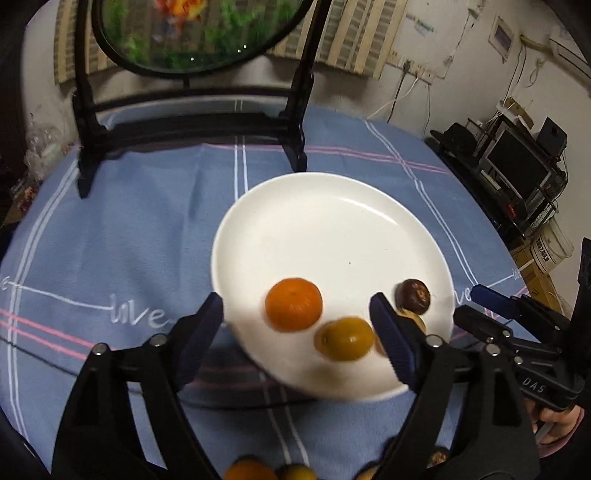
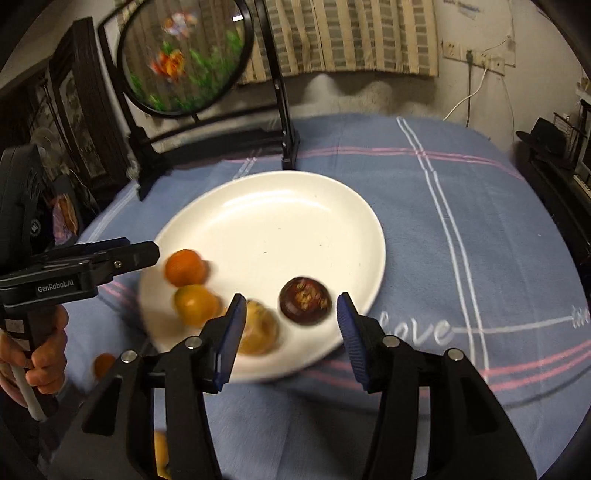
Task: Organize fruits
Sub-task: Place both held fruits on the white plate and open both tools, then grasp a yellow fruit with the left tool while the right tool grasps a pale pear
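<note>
A white plate (image 1: pixel 332 229) (image 2: pixel 277 214) lies on the blue cloth. On its near part sit an orange tangerine (image 1: pixel 293 303) (image 2: pixel 184 267), a yellow-orange fruit (image 1: pixel 347 338) (image 2: pixel 195 304), a tan fruit (image 2: pixel 260 326) and a dark brown fruit (image 1: pixel 413 296) (image 2: pixel 304 301). My left gripper (image 1: pixel 297 314) is open and empty above the plate's near edge. My right gripper (image 2: pixel 291 314) is open and empty, just in front of the dark fruit; it also shows in the left wrist view (image 1: pixel 491 297).
More small fruits lie on the cloth near me (image 1: pixel 251 470) (image 2: pixel 103 363). A black stand with a round painted screen (image 1: pixel 192 33) (image 2: pixel 188 55) stands behind the plate. Shelves with electronics (image 1: pixel 517 162) stand to the right of the table.
</note>
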Demonstrator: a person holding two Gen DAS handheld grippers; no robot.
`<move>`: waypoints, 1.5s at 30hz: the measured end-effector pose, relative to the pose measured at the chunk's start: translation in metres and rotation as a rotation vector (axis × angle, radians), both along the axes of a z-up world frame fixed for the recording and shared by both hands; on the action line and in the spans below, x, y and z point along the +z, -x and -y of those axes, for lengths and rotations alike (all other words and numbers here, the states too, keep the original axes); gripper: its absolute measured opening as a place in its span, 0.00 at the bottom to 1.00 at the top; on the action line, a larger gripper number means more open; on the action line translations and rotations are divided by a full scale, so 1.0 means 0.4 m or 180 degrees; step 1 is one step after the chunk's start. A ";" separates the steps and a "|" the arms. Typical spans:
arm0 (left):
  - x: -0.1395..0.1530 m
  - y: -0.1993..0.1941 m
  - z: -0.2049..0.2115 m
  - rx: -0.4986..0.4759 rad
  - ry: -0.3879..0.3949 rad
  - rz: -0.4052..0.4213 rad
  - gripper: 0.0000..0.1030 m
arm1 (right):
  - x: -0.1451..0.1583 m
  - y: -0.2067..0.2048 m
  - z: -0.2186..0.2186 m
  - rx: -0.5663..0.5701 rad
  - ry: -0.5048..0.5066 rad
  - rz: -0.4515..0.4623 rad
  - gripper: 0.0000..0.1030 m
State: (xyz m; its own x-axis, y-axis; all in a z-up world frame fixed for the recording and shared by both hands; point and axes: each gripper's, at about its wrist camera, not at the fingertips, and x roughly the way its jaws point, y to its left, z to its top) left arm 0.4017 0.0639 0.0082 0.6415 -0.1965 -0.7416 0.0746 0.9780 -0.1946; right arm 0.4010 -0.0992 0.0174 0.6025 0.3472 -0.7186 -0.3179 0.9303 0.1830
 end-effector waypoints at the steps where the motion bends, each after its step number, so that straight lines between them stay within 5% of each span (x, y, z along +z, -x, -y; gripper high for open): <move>1: 0.012 0.026 0.000 -0.0003 -0.0027 0.0050 0.83 | 0.011 0.028 0.006 0.0007 -0.0022 0.0033 0.51; 3: 0.031 0.098 -0.002 -0.0015 -0.0086 0.0150 0.93 | 0.027 0.095 0.018 0.0045 -0.0046 0.0106 0.51; 8: 0.045 0.310 -0.011 -0.0062 -0.0067 0.0361 0.94 | 0.026 0.290 0.044 0.0108 -0.0005 0.0230 0.60; 13: -0.020 0.517 -0.013 -0.0103 0.0014 0.0412 0.95 | -0.021 0.479 0.068 0.0121 0.0073 0.0291 0.61; 18: -0.097 0.638 0.002 -0.0258 0.0126 0.0337 0.95 | -0.089 0.564 0.057 0.0150 0.0115 0.0113 0.61; 37: -0.130 0.684 0.070 -0.0606 -0.0248 0.0493 0.95 | -0.125 0.517 0.003 0.0135 0.0231 -0.0025 0.61; 45: -0.130 0.679 0.066 -0.0599 -0.0195 0.0465 0.95 | -0.137 0.502 0.003 0.0131 0.0223 -0.0150 0.61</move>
State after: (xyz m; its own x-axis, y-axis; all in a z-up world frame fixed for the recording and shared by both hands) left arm 0.1300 0.0374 -0.0437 0.6990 -0.2802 -0.6579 0.2796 0.9539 -0.1091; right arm 0.2003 -0.1004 -0.0372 0.5538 0.3187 -0.7692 -0.3486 0.9277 0.1334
